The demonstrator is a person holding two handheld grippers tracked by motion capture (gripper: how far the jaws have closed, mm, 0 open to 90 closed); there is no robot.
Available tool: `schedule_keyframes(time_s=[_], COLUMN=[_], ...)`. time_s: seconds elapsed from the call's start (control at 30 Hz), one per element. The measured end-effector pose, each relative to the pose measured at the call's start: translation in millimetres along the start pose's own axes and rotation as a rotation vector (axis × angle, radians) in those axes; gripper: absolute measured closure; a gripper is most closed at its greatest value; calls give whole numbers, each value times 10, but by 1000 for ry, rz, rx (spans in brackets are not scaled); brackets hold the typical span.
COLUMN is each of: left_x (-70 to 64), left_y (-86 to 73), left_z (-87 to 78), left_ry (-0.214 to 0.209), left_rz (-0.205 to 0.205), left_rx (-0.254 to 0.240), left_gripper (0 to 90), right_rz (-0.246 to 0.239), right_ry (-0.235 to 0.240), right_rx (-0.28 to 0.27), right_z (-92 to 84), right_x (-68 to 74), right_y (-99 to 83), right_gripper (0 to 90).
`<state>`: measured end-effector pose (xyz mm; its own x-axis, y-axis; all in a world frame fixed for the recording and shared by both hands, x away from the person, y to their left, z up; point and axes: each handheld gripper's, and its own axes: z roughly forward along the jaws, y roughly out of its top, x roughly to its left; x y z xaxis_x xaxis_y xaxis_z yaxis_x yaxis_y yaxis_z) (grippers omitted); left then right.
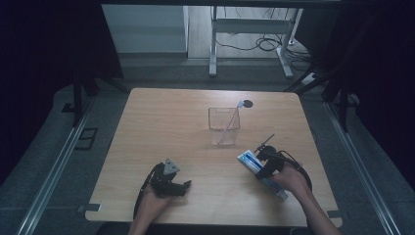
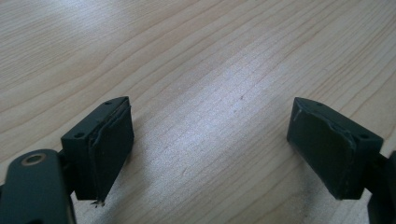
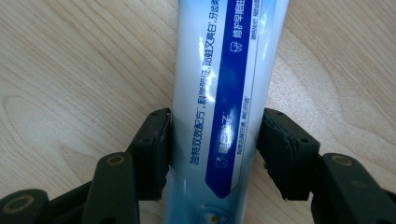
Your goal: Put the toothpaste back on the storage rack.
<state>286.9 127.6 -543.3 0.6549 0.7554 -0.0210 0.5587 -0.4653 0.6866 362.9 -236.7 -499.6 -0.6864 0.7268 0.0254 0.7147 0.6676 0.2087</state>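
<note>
High view: wooden table (image 1: 161,122), a clear plastic cup (image 1: 224,126) standing near the middle with a thin stick (image 1: 230,123) leaning inside it, a small dark spot (image 1: 247,103) on the wood just behind. Left gripper (image 1: 186,185) low over the near left part of the table, released, jaws wide apart with bare wood between them (same in the left gripper view (image 2: 210,140), nothing held). Right gripper (image 1: 263,170) at the near right, clamped on a white and blue toothpaste tube (image 1: 250,161) lying flat on the table, well apart from the cup.

Right gripper view: pads (image 3: 156,149) pressed against both long sides of the tube (image 3: 224,93), grip (image 3: 212,151) placed toward one end rather than the middle.

Likely trouble from here: a glossy, soft tube, so risk of sliding out or pivoting down once lifted, given the off-centre hold. Too hard a squeeze and the body buckles, perhaps forcing paste toward the cap (cap end not visible). If meant for the cup, a careless approach could knock the light cup over or catch the stick.
</note>
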Motion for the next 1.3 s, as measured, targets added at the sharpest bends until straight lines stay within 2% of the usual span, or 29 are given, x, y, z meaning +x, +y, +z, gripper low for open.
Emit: schedule_keyframes(time_s=[0.23, 0.3, 0.43, 0.63, 0.7, 0.8, 1.3], left_x=[0, 0, -1, 0, 0, 0, -2], left_y=[0, 0, 0, 0, 0, 0, 0], left_z=[0, 0, 0, 0, 0, 0, 2], left_ry=[0, 0, 0, 0, 0, 0, 0], left_rz=[0, 0, 0, 0, 0, 0, -3], left_rx=[0, 0, 0, 0, 0, 0, -2], left_gripper=[147, 146, 146, 146, 146, 146, 146], right_rz=[-16, -16, -16, -35, -41, -29, 5], right_ry=[-12, -7, 7, -6, -8, 9, 30], right_rx=[57, 53, 32, 28, 13, -15, -152], right_z=[14, 10, -46, -84, -90, -93, -231], right_x=[16, 15, 2, 29, 31, 26, -3], right_y=[77, 74, 51, 49, 43, 31, -46], right_gripper=[485, 518, 649, 711, 719, 725, 728])
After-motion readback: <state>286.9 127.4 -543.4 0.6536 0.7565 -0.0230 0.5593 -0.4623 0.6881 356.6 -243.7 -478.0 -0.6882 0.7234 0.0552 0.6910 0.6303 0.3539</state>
